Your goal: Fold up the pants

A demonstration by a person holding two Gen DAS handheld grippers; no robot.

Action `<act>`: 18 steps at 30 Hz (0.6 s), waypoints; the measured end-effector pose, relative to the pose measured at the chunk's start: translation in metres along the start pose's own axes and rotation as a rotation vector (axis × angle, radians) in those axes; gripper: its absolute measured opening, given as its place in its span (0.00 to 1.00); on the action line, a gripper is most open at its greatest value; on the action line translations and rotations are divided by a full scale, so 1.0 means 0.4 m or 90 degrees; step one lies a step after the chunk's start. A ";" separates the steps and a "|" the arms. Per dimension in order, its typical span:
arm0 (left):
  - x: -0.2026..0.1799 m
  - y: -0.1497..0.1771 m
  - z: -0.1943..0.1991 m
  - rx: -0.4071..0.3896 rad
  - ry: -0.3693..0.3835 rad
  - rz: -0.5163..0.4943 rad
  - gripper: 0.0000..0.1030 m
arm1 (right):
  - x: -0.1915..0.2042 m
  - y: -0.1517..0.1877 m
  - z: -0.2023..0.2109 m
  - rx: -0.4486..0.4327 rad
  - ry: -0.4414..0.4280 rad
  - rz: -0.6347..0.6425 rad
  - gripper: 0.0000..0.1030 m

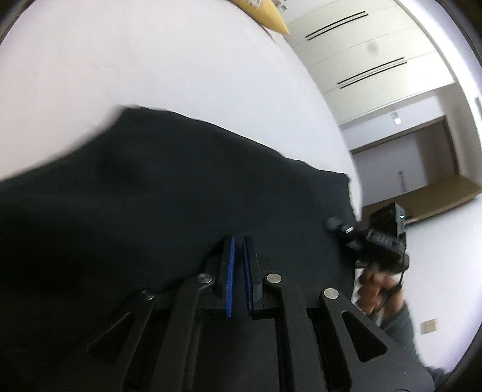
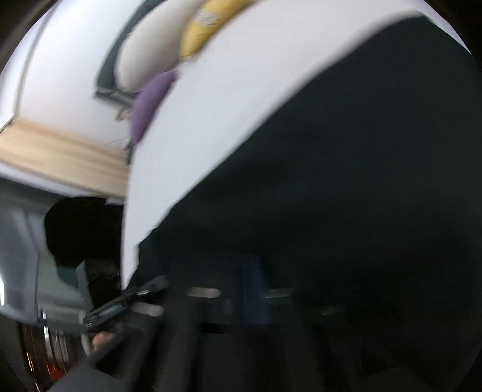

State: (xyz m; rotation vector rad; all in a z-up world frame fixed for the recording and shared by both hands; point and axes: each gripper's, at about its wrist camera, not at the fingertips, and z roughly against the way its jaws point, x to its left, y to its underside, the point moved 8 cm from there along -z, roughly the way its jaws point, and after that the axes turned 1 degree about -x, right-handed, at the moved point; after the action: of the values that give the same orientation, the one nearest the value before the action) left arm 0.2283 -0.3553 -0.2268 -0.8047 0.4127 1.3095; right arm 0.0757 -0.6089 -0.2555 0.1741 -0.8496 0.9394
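Pants, black and broad, lie spread on a white bed, with a yellow pillow at the far end and a purple cushion at the bed's side in the right wrist view. Over the near part of the cloth the left gripper has its blue pads drawn almost together, a thin slit between them; whether any fabric is nipped at the tips cannot be told, since black cloth lies right behind them. At the garment's right edge the right gripper shows as a dark tip against the cloth, a hand behind it; its own view is badly smeared, but its fingers read as fully closed, and whether they hold cloth cannot be told either. The step looks like carrying one edge of the pants over for a fold. To do it well, both hands should travel together at the same height, keep the edge taut between them, and lay it square on the far edge before letting go.
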 end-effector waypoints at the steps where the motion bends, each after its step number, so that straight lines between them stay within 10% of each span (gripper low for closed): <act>1: -0.001 0.008 0.003 0.000 -0.006 -0.003 0.07 | -0.054 -0.021 0.054 -0.027 0.016 -0.013 0.00; 8: 0.038 0.049 0.152 -0.077 -0.164 -0.028 0.07 | -0.298 -0.073 0.445 -0.250 0.209 -0.115 0.06; 10: 0.010 0.056 0.195 -0.108 -0.176 -0.039 0.07 | -0.292 -0.042 0.509 -0.288 0.192 -0.122 0.42; 18: -0.265 0.061 0.044 -0.079 -0.079 -0.113 0.07 | -0.304 0.061 0.459 -0.262 0.074 -0.216 0.47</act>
State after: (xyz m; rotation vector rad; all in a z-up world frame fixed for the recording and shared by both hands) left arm 0.1767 -0.4143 -0.1493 -0.8386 0.1585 1.2191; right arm -0.0833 -0.7597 -0.2235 -0.0905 -0.8558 0.4406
